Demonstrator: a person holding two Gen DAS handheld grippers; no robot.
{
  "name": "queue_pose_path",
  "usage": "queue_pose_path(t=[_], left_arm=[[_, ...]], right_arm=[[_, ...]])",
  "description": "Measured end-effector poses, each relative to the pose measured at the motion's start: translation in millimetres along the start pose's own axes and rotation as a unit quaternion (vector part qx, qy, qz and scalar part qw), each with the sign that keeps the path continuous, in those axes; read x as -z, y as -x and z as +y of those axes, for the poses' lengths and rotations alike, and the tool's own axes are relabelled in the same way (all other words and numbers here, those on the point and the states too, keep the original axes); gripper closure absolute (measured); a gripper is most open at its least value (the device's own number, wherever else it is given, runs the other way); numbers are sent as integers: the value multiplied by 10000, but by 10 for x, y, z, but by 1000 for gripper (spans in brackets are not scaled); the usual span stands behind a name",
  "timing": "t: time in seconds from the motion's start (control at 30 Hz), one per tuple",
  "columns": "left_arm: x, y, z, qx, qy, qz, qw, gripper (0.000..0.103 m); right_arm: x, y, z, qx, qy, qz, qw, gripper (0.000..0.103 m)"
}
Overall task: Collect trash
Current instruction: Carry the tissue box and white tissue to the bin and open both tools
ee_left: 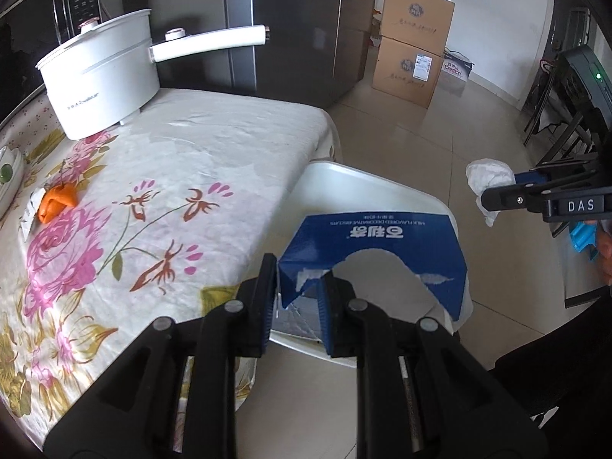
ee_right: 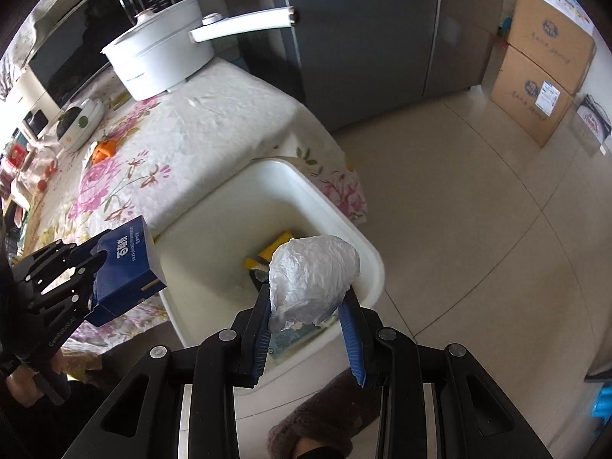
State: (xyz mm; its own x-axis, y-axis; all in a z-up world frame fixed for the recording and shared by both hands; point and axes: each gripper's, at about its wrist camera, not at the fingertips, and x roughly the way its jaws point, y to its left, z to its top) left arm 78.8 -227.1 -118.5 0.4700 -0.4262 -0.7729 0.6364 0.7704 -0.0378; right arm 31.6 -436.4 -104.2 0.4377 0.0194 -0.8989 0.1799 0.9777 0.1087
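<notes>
On the left, the left tool (ee_left: 296,287) grips a torn blue box (ee_left: 378,252) over the white bin (ee_right: 367,246) beside the table (ee_left: 183,176). To the right, the right tool (ee_right: 306,306) clamps crumpled paper (ee_right: 313,279) above the bin. This looks like the drop step: next, both should release.

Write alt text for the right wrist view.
The right gripper holds a crumpled white tissue over a white bin beside a floral-clothed table. At left, the left gripper clamps a torn blue box.
</notes>
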Motion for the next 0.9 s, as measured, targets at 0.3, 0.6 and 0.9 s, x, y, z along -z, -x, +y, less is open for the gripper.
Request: queue_pose_path(t=[0.3, 0.6, 0.9], left_arm=[[-69, -40, -39, -118, -34, -186, 9998, 28], [-74, 64, 199, -169, 342, -96, 9992, 21], [-16, 210, 409, -336, 588, -18, 9977, 20]], right_arm=[[50, -44, -122, 72, -26, 117, 9999, 68], [25, -79, -33, 77, 52, 148, 9998, 68], [-25, -75, 126, 49, 145, 159, 9998, 68]])
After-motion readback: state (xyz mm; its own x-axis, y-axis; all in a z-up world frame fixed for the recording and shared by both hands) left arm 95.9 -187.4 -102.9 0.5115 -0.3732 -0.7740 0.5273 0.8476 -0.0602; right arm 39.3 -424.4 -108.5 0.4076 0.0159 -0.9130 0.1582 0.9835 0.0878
